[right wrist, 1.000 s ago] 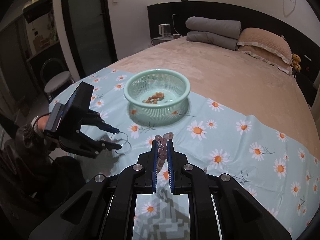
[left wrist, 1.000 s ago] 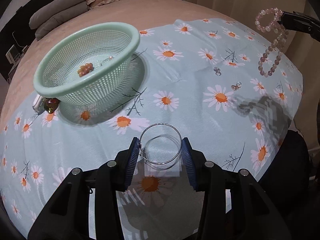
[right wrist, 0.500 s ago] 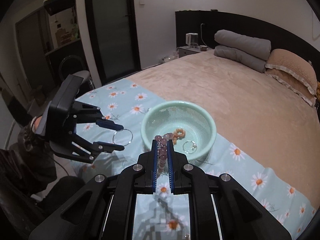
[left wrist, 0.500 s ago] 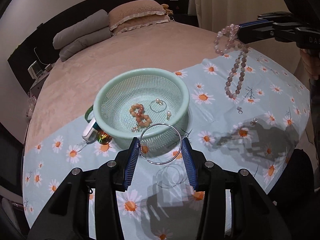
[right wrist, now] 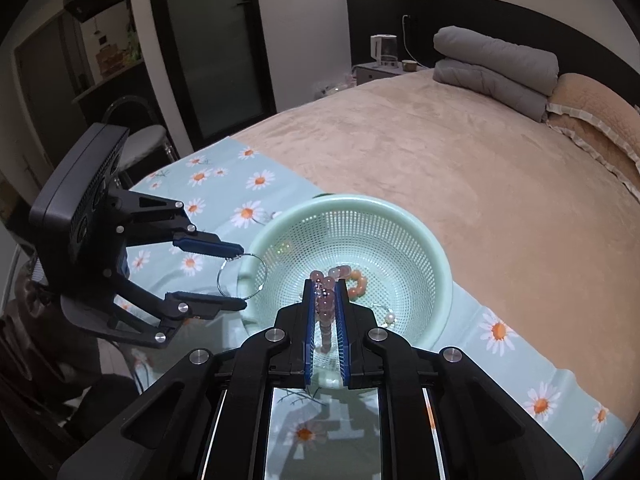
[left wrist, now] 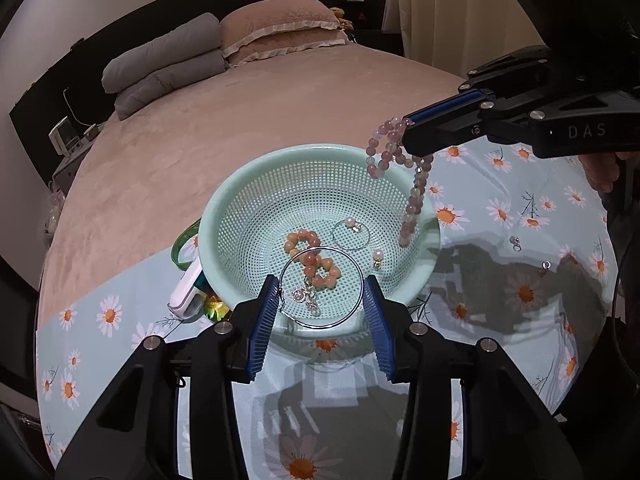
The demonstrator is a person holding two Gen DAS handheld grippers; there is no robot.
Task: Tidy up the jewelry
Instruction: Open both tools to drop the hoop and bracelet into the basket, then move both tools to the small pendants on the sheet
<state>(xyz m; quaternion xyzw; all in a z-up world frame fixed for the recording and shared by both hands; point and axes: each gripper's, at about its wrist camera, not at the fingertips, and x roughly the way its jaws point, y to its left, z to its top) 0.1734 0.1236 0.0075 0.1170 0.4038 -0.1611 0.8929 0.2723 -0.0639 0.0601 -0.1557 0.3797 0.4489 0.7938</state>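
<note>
Landmark: green mesh basket [left wrist: 256,208] on the daisy cloth [left wrist: 520,292] over the bed [left wrist: 240,128]. Left of basket: green bangle [left wrist: 181,244], touching its wall. Left tool [left wrist: 322,300] pinches a silver hoop [left wrist: 320,286] between its pads, over the basket's near rim. Inside basket: orange bead bracelet [left wrist: 316,260], small pearl ring [left wrist: 350,230]. Right tool [right wrist: 325,304], pressed together on a pink bead bracelet [left wrist: 404,184], dangles it over the basket's right rim. Right of basket: two small charms [left wrist: 516,243] on the cloth.

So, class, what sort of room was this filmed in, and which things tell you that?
Most likely a bedroom: a bed with a frilled pillow, folded grey bedding at its head, and a nightstand beside it.
</note>
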